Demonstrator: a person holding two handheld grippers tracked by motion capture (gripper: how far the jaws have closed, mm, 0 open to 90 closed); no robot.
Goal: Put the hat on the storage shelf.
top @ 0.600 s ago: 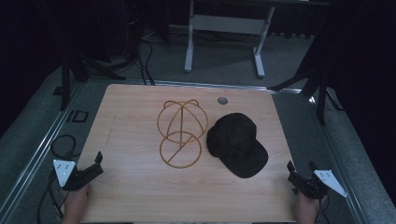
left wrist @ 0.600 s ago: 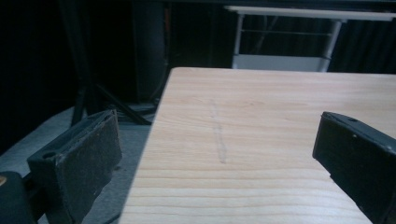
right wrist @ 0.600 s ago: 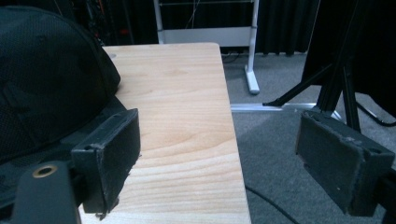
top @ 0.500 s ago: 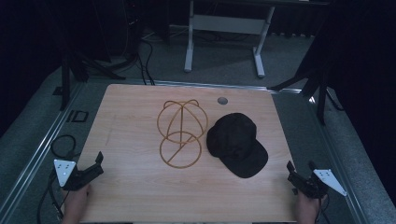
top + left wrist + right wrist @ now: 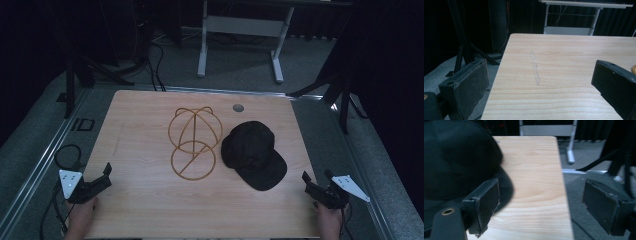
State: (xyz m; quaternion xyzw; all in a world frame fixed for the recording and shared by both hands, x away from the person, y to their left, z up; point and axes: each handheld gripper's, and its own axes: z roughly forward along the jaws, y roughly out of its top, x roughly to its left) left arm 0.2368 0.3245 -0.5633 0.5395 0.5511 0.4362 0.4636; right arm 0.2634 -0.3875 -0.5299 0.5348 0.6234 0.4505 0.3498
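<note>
A black cap (image 5: pixel 254 155) lay on the wooden tabletop (image 5: pixel 145 130) just ahead of the right tongs (image 5: pixel 316 184), a gold wire stand (image 5: pixel 192 141) beside it, well apart from the left tongs (image 5: pixel 102 176). Both tongs were held with jaws apart, gripping nothing.

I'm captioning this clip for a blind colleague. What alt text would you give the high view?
A black cap and a gold wire hat stand sit side by side on a wooden table, seen from above in a dim room. A person's hands hold the left gripper and the right gripper, both open, at the table's near corners.
</note>
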